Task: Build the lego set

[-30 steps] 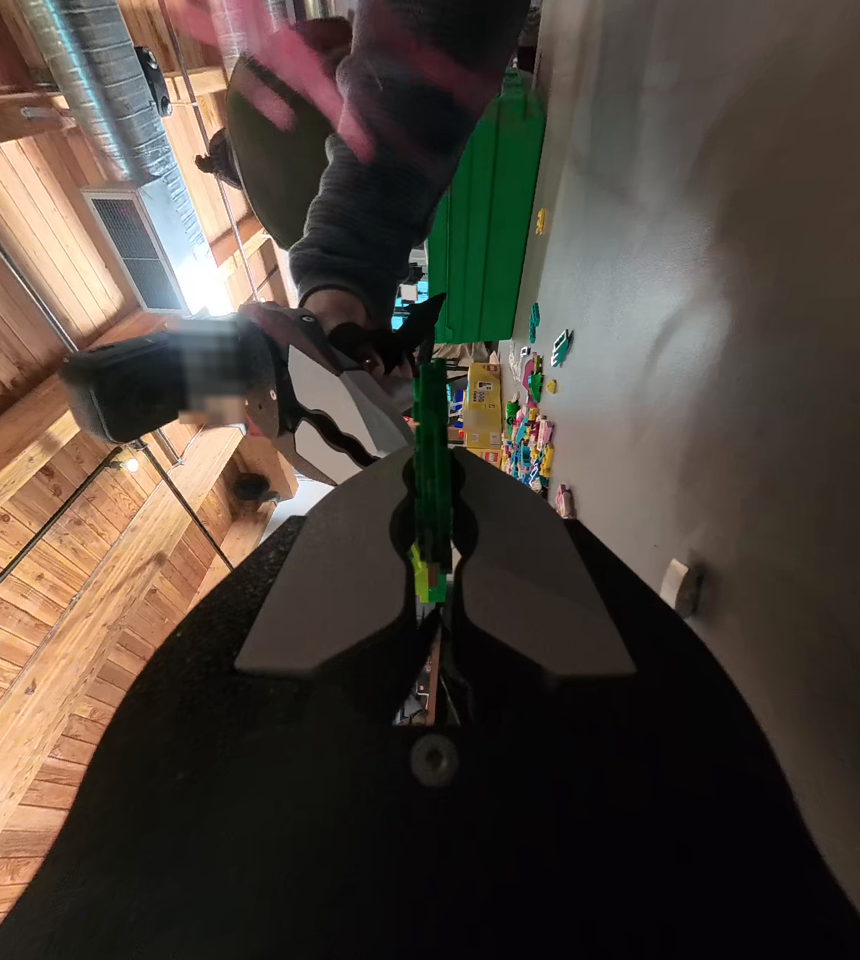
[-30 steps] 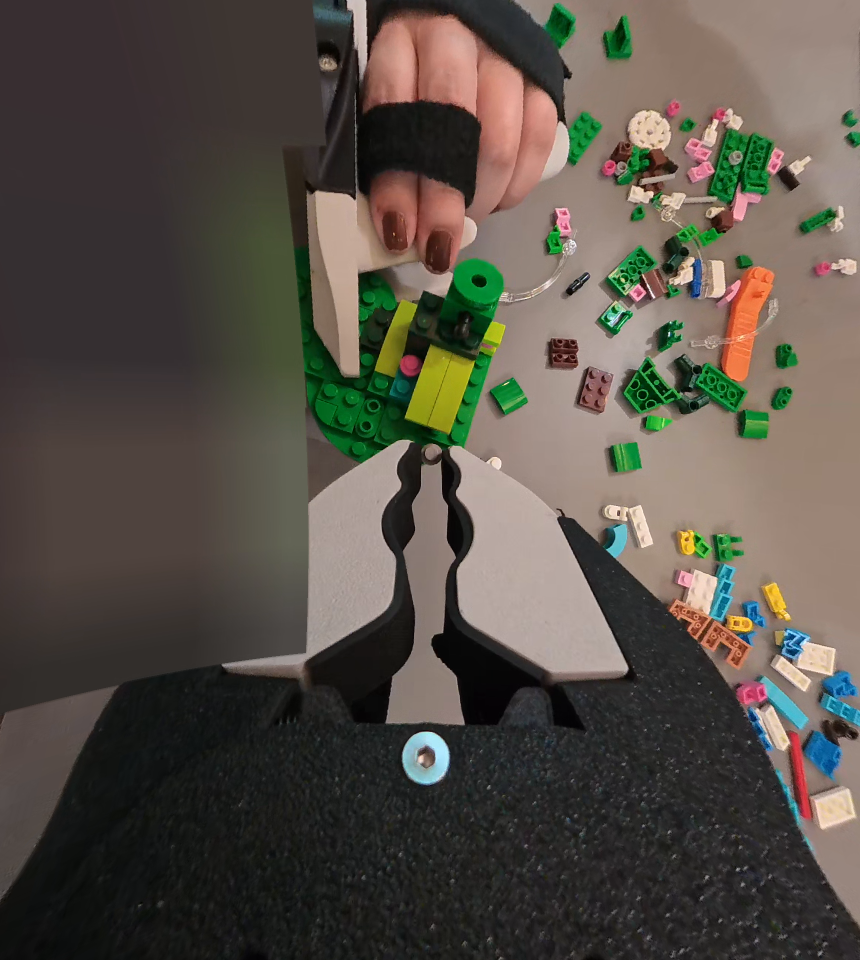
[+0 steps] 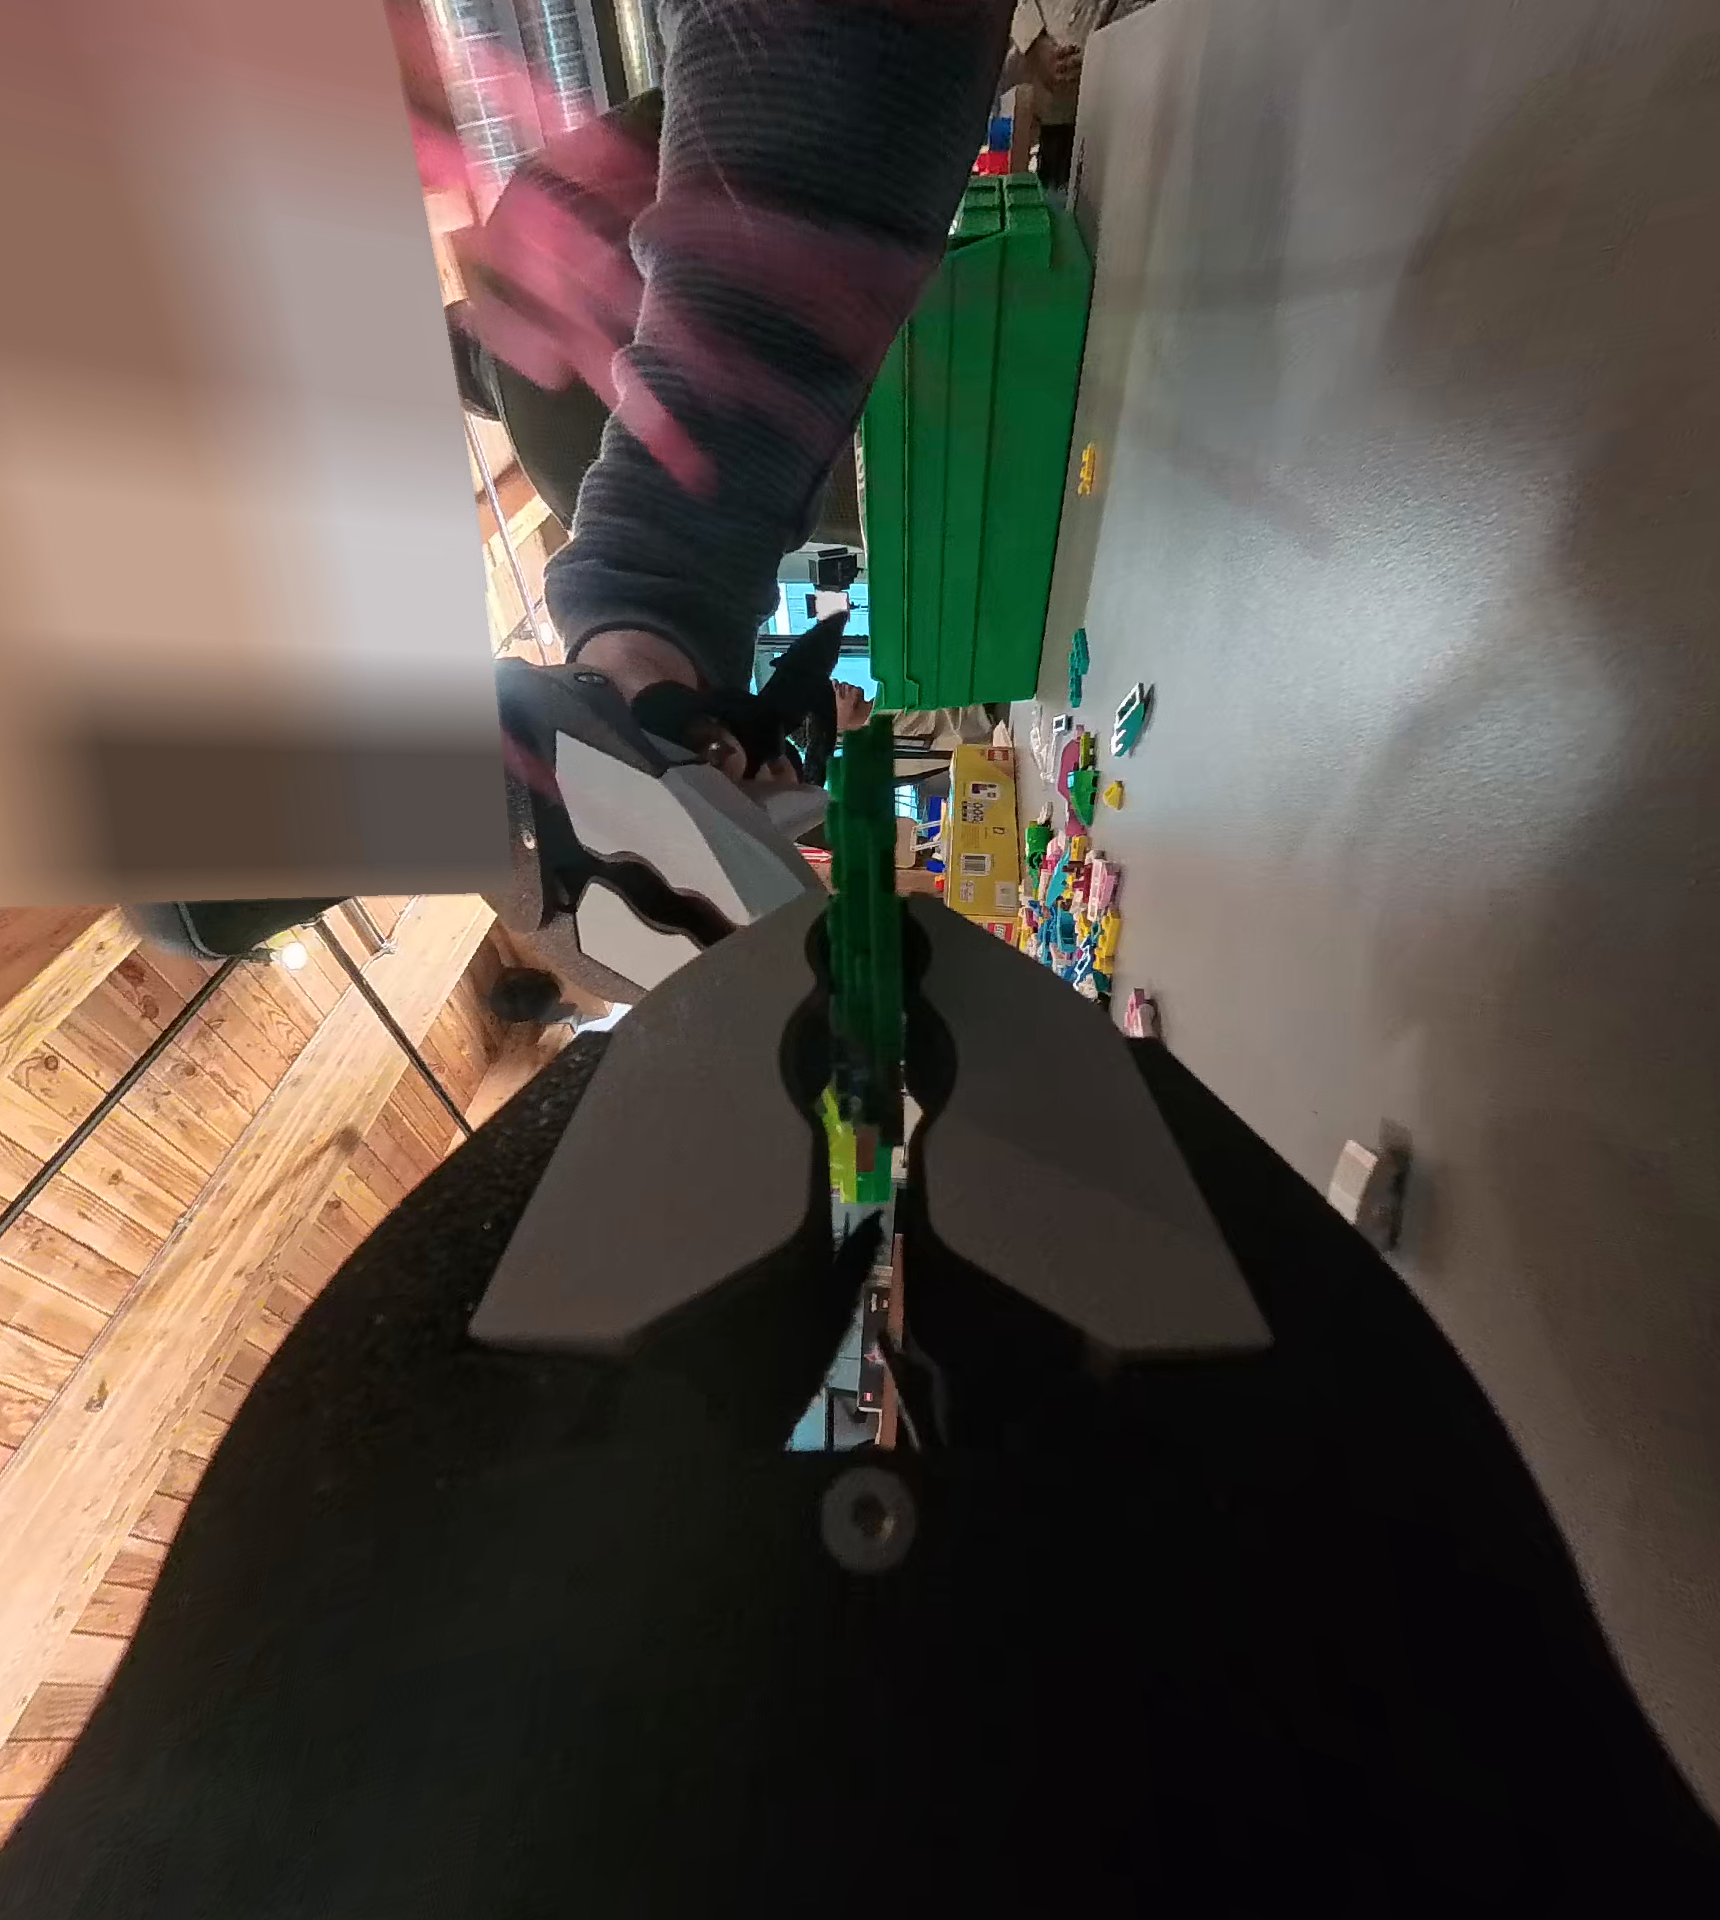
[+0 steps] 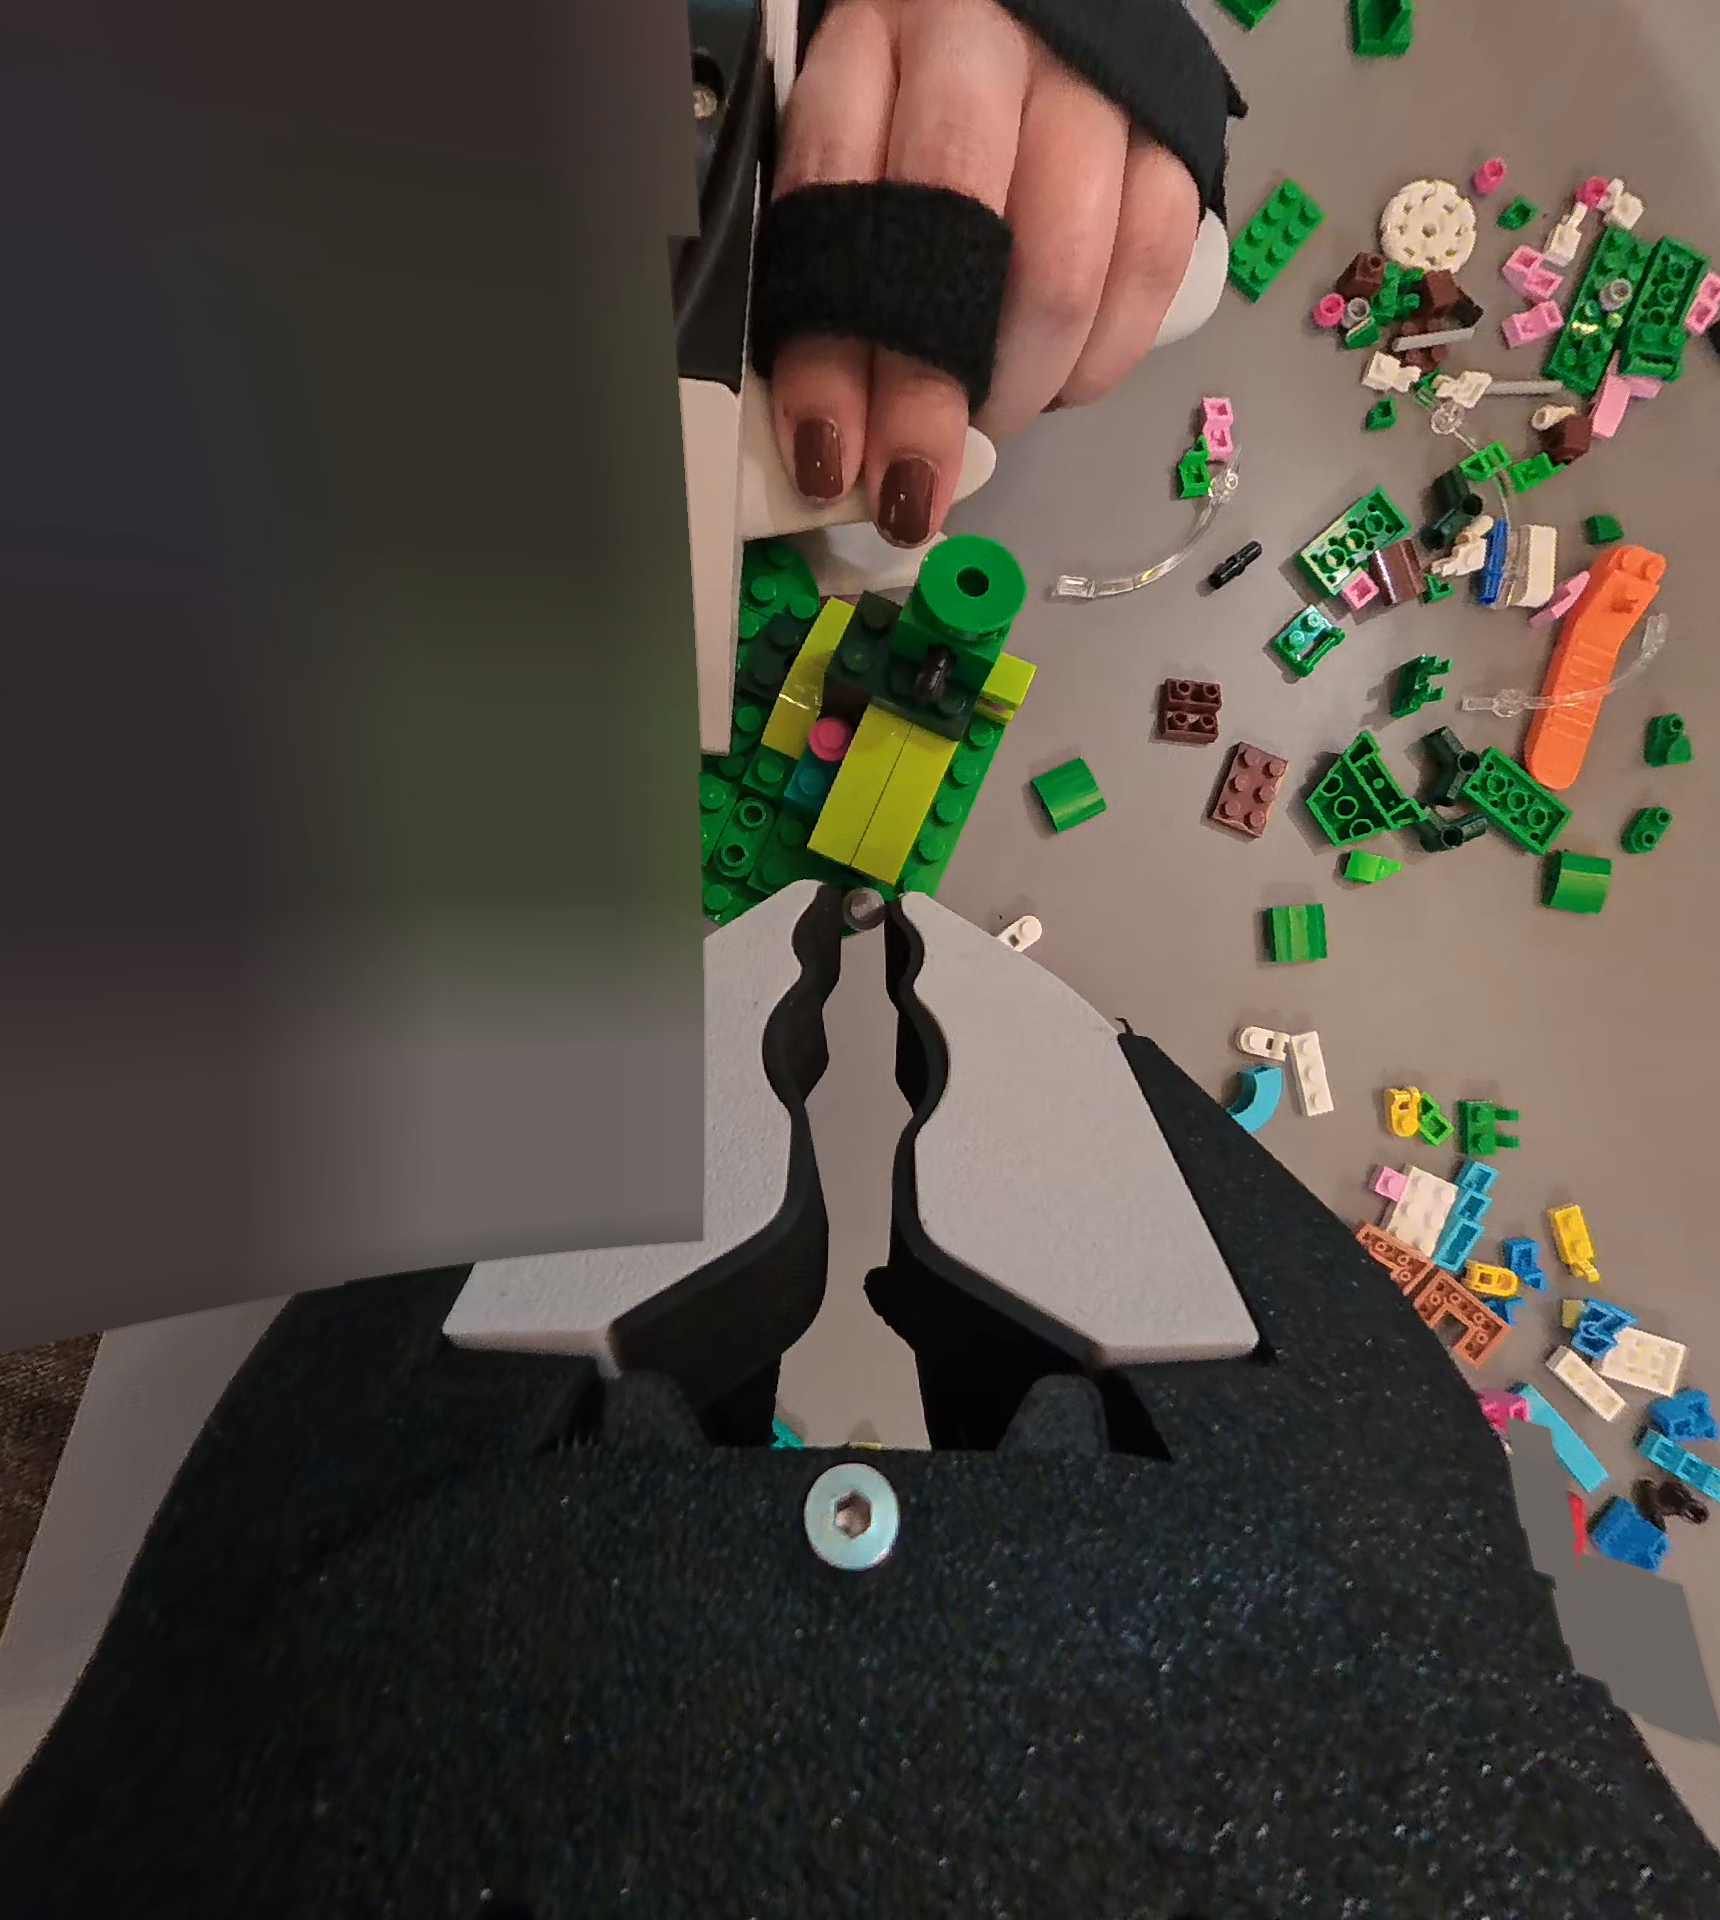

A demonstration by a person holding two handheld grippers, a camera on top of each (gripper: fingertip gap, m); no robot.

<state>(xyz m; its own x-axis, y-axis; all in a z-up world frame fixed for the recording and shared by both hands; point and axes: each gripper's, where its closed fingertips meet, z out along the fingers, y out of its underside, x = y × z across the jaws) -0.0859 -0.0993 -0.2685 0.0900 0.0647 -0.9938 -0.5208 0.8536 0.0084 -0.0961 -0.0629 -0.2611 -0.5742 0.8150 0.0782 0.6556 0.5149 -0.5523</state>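
Note:
The lego build (image 4: pixel 887 748) is a green base plate with lime and dark green bricks and a green round cylinder (image 4: pixel 970 592) on top. My left gripper (image 3: pixel 866 914) is shut on it, and the plate shows edge-on (image 3: pixel 861 831) between its jaws. In the right wrist view a hand (image 4: pixel 939 260) holds that gripper, and one of its white fingers (image 4: pixel 721 582) lies on the build. My right gripper (image 4: pixel 861 909) is shut on a small grey round piece (image 4: pixel 863 906) at its tips, right at the near edge of the build. It also shows in the left wrist view (image 3: pixel 669 831).
Loose bricks lie scattered over the grey table (image 4: pixel 1095 987) to the right, with an orange brick separator (image 4: pixel 1594 665) among them. In the left wrist view, green bins (image 3: pixel 981 468), a yellow box (image 3: pixel 981 831) and a brick pile (image 3: pixel 1074 914) stand farther along the table.
Almost nothing has changed. Both grips are the same, and the build sits very slightly nearer my right gripper's tips.

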